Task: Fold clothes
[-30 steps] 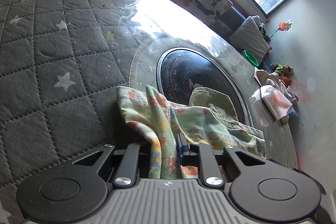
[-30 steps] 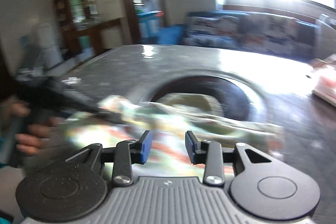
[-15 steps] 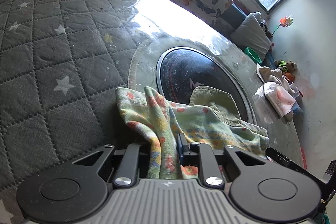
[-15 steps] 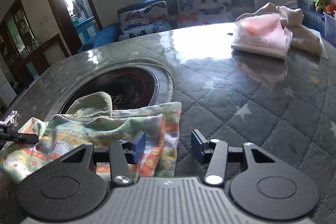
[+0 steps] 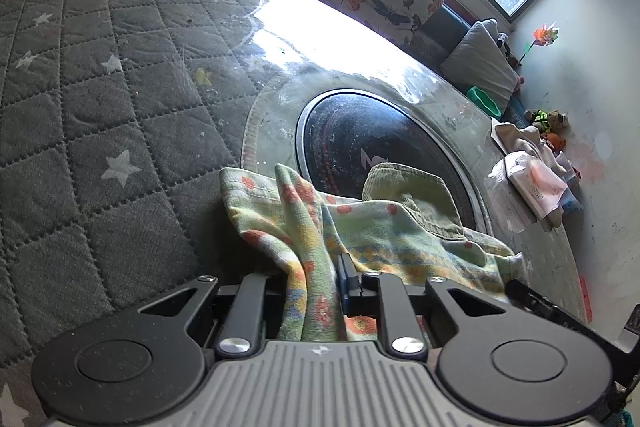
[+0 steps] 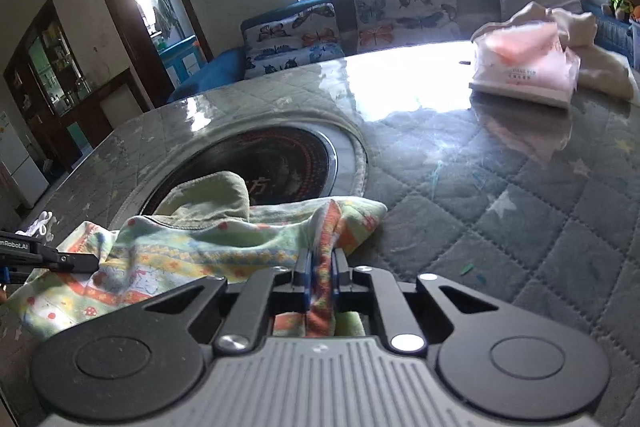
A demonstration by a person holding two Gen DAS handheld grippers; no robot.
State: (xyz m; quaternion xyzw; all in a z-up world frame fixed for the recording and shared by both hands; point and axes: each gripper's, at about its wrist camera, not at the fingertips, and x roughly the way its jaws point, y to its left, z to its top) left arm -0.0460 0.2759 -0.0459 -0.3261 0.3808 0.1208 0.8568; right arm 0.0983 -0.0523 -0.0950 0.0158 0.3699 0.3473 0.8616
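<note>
The right hand-held gripper (image 6: 320,269) has just been closed, and a bunched edge of the garment (image 6: 224,243) is now pinched between its pads. The left hand-held gripper (image 5: 314,281) is clamped on a fold at the opposite end of the same garment, as it was a second ago. The garment is thus held at both ends, which suggests that the grasping step is finished and that a lift or a spread can be made next.

The garment, a pale green printed piece with an olive lining showing, lies crumpled on the bench (image 6: 520,195), partly over the dark round plate (image 6: 280,163) set into the top.

Half a second ago the right jaws were standing apart, with the garment's edge beside one pad and quilted cover visible between them. A second ago that view was blurred by motion; now it is sharp. In the left view the cloth is barely altered, but more of the right hand-held gripper is seen at the lower right edge.
</note>
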